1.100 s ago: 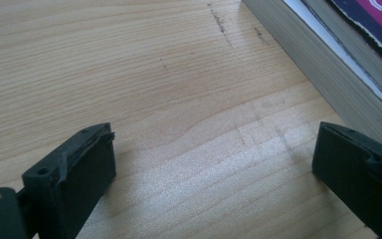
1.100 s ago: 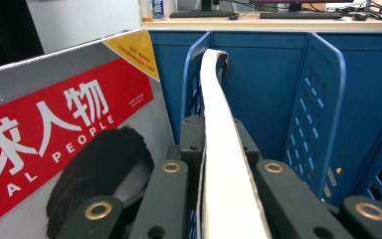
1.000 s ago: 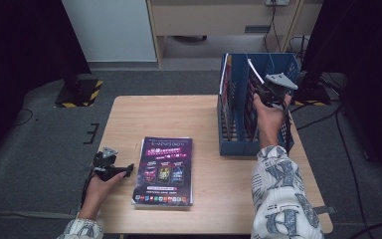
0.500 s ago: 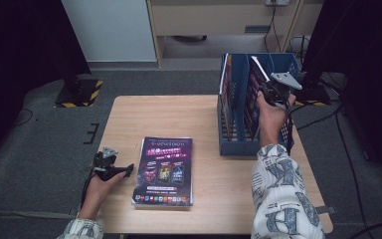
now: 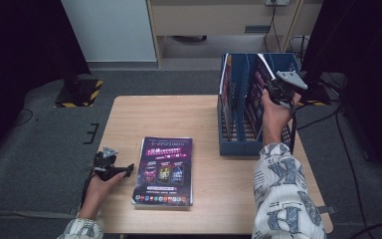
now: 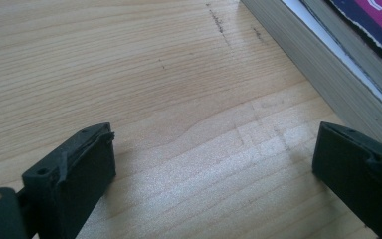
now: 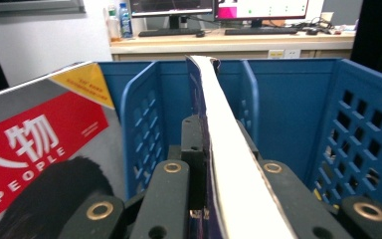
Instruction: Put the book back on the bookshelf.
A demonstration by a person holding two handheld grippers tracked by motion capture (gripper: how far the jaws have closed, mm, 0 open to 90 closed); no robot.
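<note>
A blue slotted file rack (image 5: 231, 145) (image 7: 363, 129) stands at the table's right edge. My right gripper (image 5: 270, 88) (image 7: 214, 149) is over the rack, shut on the edge of a thick dark-covered book (image 5: 261, 69) (image 7: 224, 144) that stands on edge in one of its slots. A purple-covered book (image 5: 165, 169) lies flat on the table's near middle; its page edge (image 6: 308, 59) runs beside my left gripper. My left gripper (image 5: 129, 171) (image 6: 214, 164) rests low on the wood just left of that book, open, nothing between its jaws.
A magazine (image 7: 35, 149) with a red and grey cover stands in the rack's left slot (image 5: 225, 74). The light wooden table (image 5: 144, 119) ends close behind the rack. Beyond it are a cabinet, a desk with monitors (image 7: 258, 10) and cables on the floor (image 5: 348, 149).
The right hand has shifted slightly over the rack with the book still clamped. The left hand and the flat book have stayed put.
</note>
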